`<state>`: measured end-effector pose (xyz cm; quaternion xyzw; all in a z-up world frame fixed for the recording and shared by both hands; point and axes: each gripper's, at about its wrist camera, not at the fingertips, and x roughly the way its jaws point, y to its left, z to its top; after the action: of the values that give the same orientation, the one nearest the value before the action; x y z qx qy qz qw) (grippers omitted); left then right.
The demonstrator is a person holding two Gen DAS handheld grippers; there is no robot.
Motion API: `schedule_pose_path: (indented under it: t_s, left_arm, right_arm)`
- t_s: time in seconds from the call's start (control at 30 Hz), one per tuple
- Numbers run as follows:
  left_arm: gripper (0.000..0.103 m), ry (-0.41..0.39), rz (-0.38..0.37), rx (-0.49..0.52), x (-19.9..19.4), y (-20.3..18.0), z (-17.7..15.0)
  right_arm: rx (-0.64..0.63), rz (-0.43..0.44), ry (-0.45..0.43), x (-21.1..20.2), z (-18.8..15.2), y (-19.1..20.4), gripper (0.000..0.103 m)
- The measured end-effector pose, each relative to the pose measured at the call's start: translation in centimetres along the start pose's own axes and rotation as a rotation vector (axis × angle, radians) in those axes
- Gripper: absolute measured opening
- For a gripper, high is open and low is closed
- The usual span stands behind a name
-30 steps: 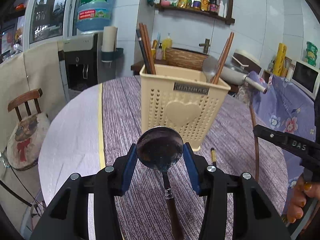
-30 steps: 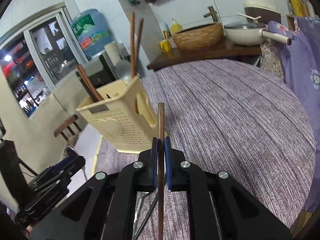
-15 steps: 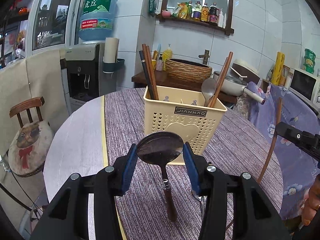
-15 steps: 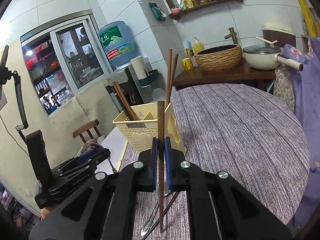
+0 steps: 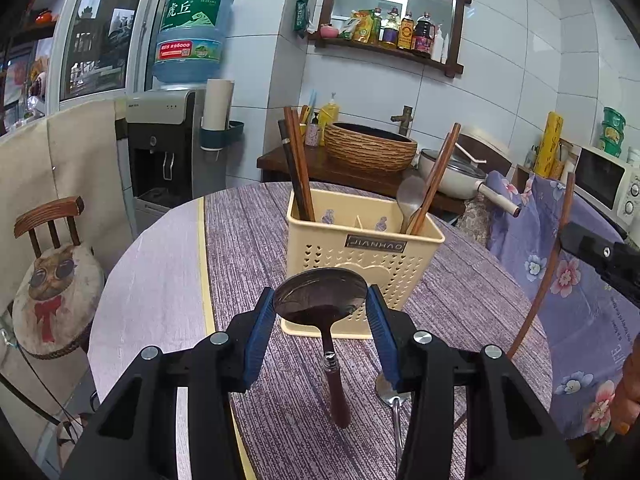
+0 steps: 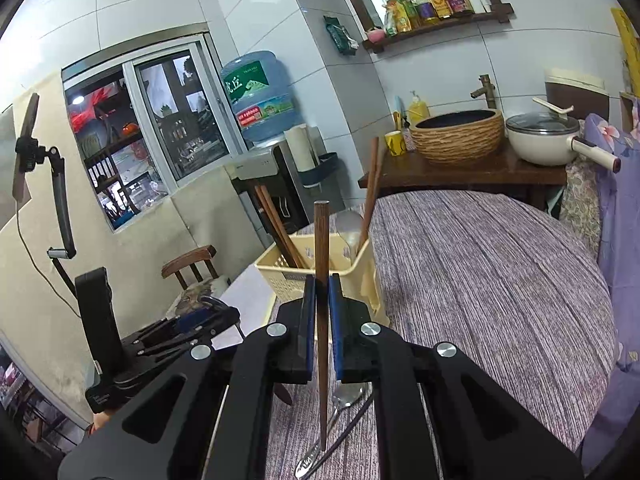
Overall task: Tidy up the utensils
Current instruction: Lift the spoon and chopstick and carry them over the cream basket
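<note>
Holding utensils upright short of the caddy (image 5: 362,256): left claw (image 5: 320,320) pinches spoon (image 5: 320,294), right claw (image 6: 319,322) pinches chopstick (image 6: 321,248).

A blue water bottle (image 5: 191,36) tops the grey dispenser (image 5: 168,148) at far left. A woven brown basin (image 5: 370,151) and a white lidded pot (image 6: 543,138) sit on the far dark wooden counter (image 6: 460,178). A wooden chair (image 5: 48,268) stands left.

Utensil basket (image 5: 362,264) reads "JIANHAO"; water jug (image 5: 192,32) shows "虎丘".
</note>
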<state>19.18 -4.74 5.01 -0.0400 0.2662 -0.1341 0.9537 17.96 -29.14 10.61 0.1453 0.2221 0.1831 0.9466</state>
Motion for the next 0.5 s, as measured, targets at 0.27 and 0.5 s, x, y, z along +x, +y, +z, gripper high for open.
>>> schedule_pose_path:
  t_s: [0.27,0.5]
  left_arm:
    - [0.046,-0.098,-0.051,0.014,-2.6,-0.3,5.4]
    - [0.046,-0.248,-0.014,-0.002,-3.4,-1.3,12.2]
  right_arm:
    - [-0.061,0.005,-0.113,-0.6,5.0,2.3,0.008]
    - [-0.124,-0.036,-0.295,-0.2,10.4,4.7,0.008]
